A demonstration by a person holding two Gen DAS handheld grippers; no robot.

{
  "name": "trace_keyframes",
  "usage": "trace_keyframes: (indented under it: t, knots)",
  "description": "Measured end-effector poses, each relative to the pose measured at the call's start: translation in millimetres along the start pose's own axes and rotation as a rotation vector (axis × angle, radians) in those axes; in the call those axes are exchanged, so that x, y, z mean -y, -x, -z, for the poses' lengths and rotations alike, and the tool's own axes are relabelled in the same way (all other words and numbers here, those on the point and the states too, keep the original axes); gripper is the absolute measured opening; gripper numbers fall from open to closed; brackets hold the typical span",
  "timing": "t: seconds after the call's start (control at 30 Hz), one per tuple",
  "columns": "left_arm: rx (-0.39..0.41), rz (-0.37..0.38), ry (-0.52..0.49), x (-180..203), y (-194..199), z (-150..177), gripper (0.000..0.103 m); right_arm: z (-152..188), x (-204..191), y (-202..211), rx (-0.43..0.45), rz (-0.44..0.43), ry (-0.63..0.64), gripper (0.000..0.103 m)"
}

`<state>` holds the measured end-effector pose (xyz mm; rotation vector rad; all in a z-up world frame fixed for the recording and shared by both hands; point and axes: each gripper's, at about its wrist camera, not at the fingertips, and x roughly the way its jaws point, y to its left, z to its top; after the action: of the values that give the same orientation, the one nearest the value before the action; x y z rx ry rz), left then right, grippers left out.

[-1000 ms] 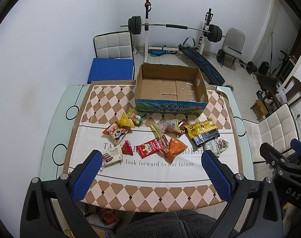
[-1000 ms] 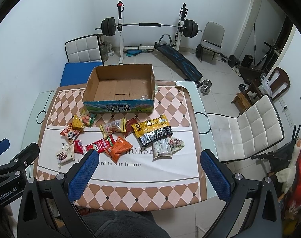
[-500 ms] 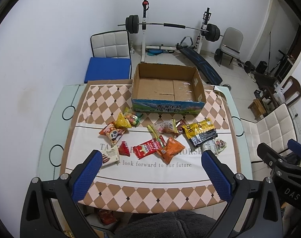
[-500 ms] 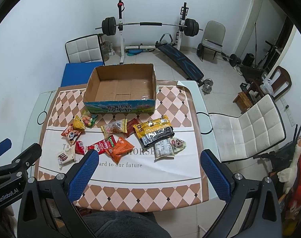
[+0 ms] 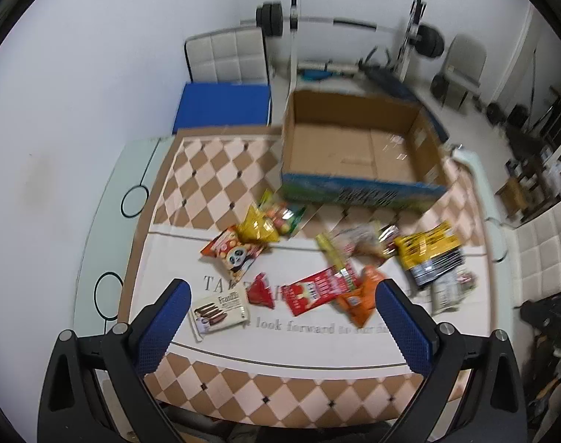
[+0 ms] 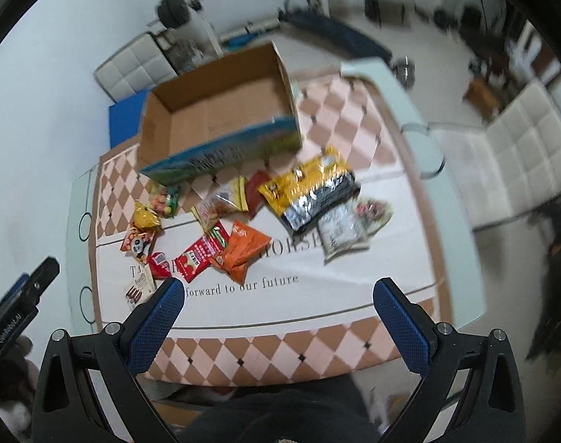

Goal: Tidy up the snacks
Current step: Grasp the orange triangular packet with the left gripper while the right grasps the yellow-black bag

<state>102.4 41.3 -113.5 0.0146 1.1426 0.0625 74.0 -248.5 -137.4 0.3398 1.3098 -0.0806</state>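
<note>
Several snack packets lie on the table in front of an open, empty cardboard box (image 5: 358, 155), which also shows in the right wrist view (image 6: 221, 110). Among them are a white chocolate-stick box (image 5: 218, 310), a red packet (image 5: 319, 289), an orange bag (image 6: 243, 249), a yellow and black bag (image 6: 310, 192) and a panda packet (image 5: 232, 253). My left gripper (image 5: 282, 325) is open and empty above the table's near side. My right gripper (image 6: 278, 326) is open and empty, also above the near side.
A checkered cloth (image 5: 214, 192) covers the glass table (image 5: 106, 221). A white chair with a blue cushion (image 5: 225, 107) stands behind the table, another white chair (image 6: 509, 147) to the right. A barbell rack (image 5: 295, 18) stands at the back wall.
Both grippers have moved down and forward toward the snacks. The right wrist view has tilted, so the box now leans to the left. Nothing has been picked up.
</note>
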Motion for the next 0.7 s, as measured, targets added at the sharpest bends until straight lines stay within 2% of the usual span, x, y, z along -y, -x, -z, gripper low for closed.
trace_keyframes:
  t: [0.23,0.43,0.6,0.7]
  knots:
    - [-0.082,-0.028,-0.068,16.3,-70.9,-7.2,0.102,-36.8,43.8,-106.8,-0.137,-0.012,-0.214,0.103]
    - [-0.127,-0.036,-0.106,37.2,-122.5,-19.2,0.102,-81.2,59.4,-209.2,-0.258,-0.050,-0.463,0.103]
    - [-0.163,-0.045,-0.119,49.2,-161.7,-25.9,0.102,-113.5,62.4,-276.7,-0.314,0.022,-0.563,0.103]
    - [-0.186,-0.048,-0.133,54.5,-183.5,-26.6,0.102,-124.7,64.2,-303.1,-0.360,0.077,-0.607,0.103]
